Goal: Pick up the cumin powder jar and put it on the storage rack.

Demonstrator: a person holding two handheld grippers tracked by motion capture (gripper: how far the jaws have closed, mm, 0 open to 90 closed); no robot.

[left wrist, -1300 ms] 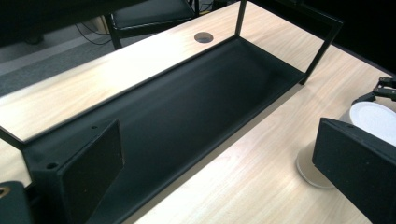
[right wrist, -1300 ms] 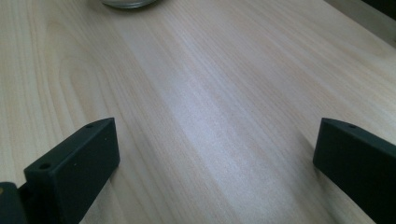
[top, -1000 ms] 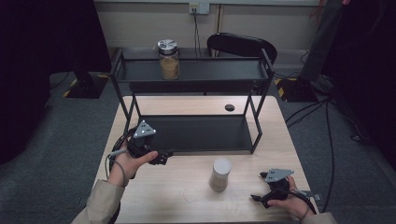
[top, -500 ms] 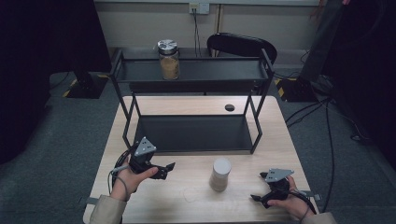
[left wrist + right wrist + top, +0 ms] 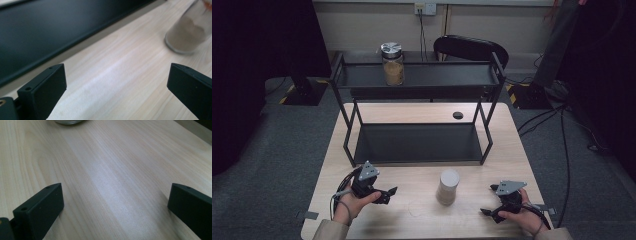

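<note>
The left gripper (image 5: 388, 194) has its jaws spread and empty above the table (image 5: 422, 215); the right gripper (image 5: 488, 214) likewise gapes, holding nothing; the step looks like an approach, and the next move needs a jaw-wide reach to the jar (image 5: 448, 187) standing between them; another jar (image 5: 392, 63) sits on the shelf (image 5: 442, 75).

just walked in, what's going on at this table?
A person sits at a wooden table with a gripper in each hand. The left gripper and right gripper are both open and empty, low over the tabletop. Between them stands a jar with a pale lid, untouched. A second jar sits on the top shelf of the black rack. Nothing is held right now.
</note>
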